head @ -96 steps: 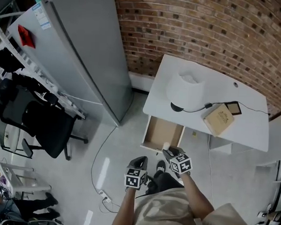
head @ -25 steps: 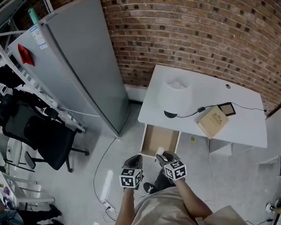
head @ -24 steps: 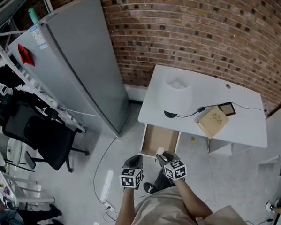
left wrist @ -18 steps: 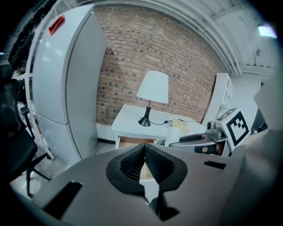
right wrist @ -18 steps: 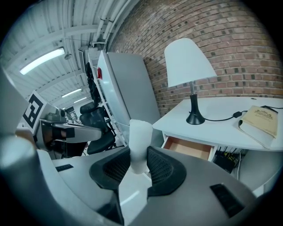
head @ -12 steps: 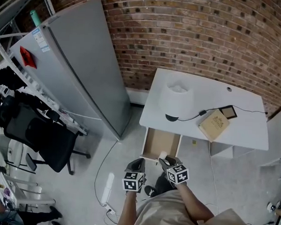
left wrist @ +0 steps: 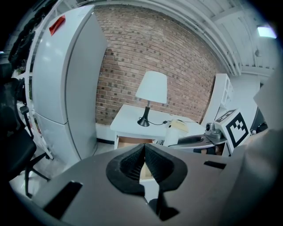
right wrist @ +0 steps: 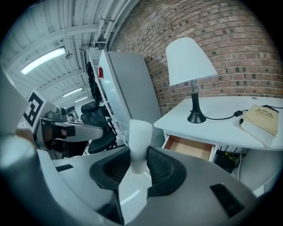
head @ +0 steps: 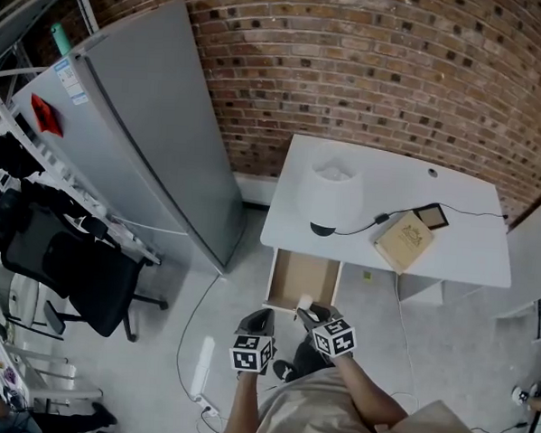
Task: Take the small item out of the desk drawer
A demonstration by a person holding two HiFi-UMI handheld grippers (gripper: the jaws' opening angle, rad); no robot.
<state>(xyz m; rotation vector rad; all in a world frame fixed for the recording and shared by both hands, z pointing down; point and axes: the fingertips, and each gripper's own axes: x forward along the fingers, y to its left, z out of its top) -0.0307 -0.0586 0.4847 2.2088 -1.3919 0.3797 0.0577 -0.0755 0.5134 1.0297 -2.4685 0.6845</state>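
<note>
Between right hand-held gripper (right wrist: 139,162) jaws sits a white cylinder (right wrist: 140,132), clamped upright, drawer (right wrist: 191,148) ahead. Left hand-held gripper (left wrist: 144,161) is closed, empty.

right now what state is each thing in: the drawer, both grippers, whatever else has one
desk drawer: pulled open, nothing seen inside
small white item: out of the drawer, upright, clamped in the right gripper
right gripper: jaws shut on the small white item
left gripper: jaws together, empty
lamp: standing upright
fridge: doors shut
</note>
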